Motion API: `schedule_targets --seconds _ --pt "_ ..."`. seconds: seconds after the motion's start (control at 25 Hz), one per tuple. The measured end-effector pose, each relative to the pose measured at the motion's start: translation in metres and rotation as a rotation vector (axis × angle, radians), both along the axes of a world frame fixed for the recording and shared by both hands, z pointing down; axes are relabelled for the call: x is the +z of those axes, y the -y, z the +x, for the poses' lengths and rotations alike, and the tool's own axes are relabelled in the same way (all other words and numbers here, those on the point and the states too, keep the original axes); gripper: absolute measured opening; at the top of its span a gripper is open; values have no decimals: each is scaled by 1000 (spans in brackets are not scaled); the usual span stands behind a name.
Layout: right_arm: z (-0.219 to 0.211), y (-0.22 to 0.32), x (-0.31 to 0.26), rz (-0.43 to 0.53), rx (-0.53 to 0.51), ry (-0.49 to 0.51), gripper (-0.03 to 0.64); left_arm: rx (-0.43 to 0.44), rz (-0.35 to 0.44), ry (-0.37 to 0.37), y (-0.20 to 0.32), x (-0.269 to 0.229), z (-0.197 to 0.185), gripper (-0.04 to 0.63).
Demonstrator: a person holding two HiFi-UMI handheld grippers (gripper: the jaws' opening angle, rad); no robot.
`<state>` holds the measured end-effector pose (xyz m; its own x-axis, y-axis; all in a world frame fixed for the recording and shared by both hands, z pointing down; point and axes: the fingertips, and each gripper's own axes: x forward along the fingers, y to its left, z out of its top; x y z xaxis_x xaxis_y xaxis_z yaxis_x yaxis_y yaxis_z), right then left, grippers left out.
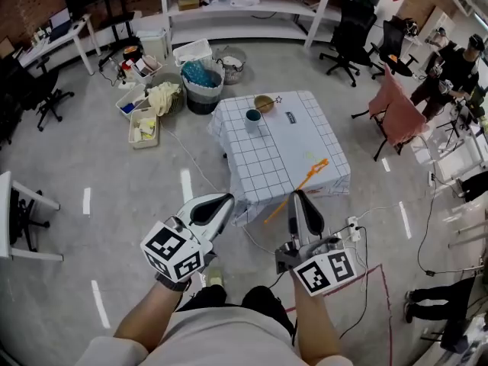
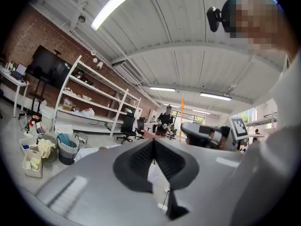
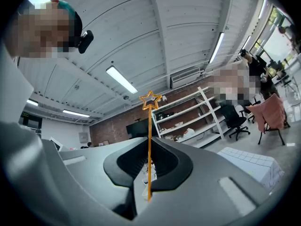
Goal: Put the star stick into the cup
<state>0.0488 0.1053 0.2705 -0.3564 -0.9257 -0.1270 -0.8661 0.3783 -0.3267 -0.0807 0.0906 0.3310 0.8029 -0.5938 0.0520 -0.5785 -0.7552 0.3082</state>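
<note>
An orange star stick (image 1: pixel 301 183) is held by my right gripper (image 1: pixel 299 197), which is shut on its shaft; in the head view the stick slants up to the right over the table's near edge. Along the jaws in the right gripper view, the star stick (image 3: pixel 149 140) rises to a star outline at its top. A dark teal cup (image 1: pixel 252 117) stands on the far left part of the checked tablecloth (image 1: pixel 293 139), well beyond both grippers. My left gripper (image 1: pixel 226 200) is shut with nothing in it, left of the table's near corner.
A wooden bowl (image 1: pixel 264 102) sits behind the cup. A laundry basket (image 1: pixel 202 85), bins (image 1: pixel 143 120) and shelves (image 1: pixel 244 10) lie beyond the table. A chair draped in pink cloth (image 1: pixel 398 113) stands at the right. Cables and a power strip (image 1: pixel 353 223) lie on the floor.
</note>
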Motion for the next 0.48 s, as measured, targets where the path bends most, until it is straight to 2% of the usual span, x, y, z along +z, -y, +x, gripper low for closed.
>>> schedule_targets --seconds 0.16,0.48 --pt "-14 27 1 -4 11 -31 29 7 -10 -8 28 5 -8 6" --pt "-8 97 13 -13 23 -43 29 -2 -28 2 89 21 -3 6"
